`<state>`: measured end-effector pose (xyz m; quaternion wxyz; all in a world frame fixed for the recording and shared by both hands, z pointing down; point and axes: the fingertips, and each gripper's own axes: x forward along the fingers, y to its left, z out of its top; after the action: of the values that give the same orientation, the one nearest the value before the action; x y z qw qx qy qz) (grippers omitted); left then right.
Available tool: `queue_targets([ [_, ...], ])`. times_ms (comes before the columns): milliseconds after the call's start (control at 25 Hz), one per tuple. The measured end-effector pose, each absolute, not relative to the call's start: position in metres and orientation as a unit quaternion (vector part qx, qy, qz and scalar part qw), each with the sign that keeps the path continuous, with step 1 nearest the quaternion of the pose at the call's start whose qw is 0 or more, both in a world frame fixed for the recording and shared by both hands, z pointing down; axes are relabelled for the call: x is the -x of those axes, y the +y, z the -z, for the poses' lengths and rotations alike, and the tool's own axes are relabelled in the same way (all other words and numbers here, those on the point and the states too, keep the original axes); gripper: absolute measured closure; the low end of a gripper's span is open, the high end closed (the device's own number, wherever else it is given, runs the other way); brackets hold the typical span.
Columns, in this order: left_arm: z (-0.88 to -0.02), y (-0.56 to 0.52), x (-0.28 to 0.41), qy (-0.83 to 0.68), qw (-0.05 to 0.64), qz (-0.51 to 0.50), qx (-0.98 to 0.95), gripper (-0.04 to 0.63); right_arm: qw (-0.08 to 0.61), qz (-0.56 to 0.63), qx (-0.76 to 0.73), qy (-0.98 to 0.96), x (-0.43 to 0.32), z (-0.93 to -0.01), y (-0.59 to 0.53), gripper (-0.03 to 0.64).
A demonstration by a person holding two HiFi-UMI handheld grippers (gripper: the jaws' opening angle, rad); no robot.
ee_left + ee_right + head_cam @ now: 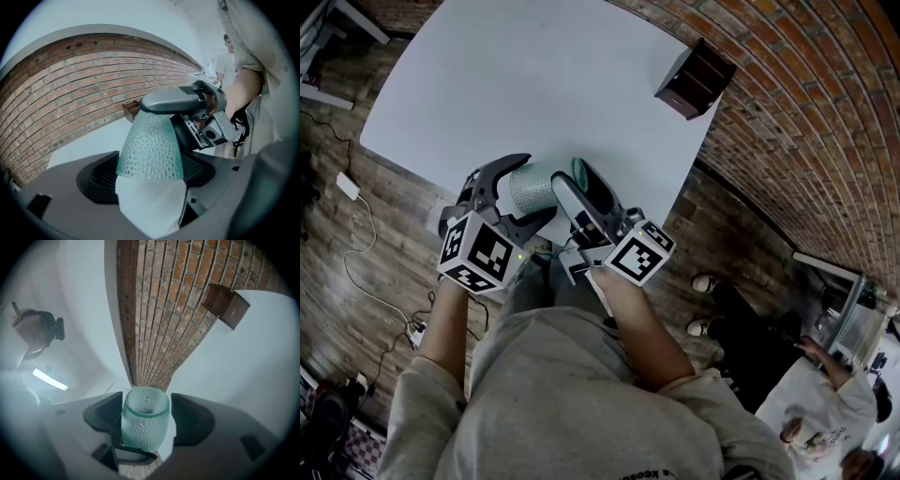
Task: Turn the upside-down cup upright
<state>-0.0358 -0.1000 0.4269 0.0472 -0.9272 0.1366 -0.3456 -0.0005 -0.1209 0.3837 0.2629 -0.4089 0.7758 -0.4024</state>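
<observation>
A green-tinted dimpled glass cup [540, 184] is held on its side in the air, just above the white table's [534, 75] near edge. My left gripper [534, 189] straddles the cup's wider end [150, 145], and its pads lie against both sides. My right gripper [572, 174] holds the other end. In the left gripper view, one of its fingers [176, 100] rests across the cup's top. In the right gripper view the cup [144, 423] fills the gap between the pads, and a left finger [136, 453] crosses under it.
A small brown wooden box [696, 78] stands at the table's far right edge, beside the brick floor. Cables [356, 211] trail on the floor to the left. A seated person [825, 403] is at the lower right, away from the table.
</observation>
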Motion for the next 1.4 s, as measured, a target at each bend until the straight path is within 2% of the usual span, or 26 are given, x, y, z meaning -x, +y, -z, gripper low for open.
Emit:
queue_targets([
  [320, -0.426, -0.102, 0.034, 0.132, 0.044, 0.346, 0.928, 0.207, 0.258, 0.379, 0.431, 0.777, -0.018, -0.378, -0.117, 0.279],
  [600, -0.435, -0.101, 0.034, 0.121, 0.035, 0.365, 0.923, 0.207, 0.262, 0.366, 0.466, 0.761, -0.053, -0.371, -0.104, 0.278],
  [1080, -0.456, -0.096, 0.034, 0.093, 0.021, 0.424, 0.901, 0.207, 0.233, 0.351, 0.493, 0.762, -0.067, -0.367, -0.078, 0.285],
  [1240, -0.461, -0.095, 0.033, 0.082, 0.024, 0.444, 0.892, 0.207, 0.225, 0.337, 0.498, 0.767, -0.066, -0.365, -0.074, 0.375],
  [1400, -0.467, -0.092, 0.032, 0.072, 0.016, 0.462, 0.884, 0.207, 0.206, 0.336, 0.499, 0.772, -0.064, -0.366, -0.072, 0.562],
])
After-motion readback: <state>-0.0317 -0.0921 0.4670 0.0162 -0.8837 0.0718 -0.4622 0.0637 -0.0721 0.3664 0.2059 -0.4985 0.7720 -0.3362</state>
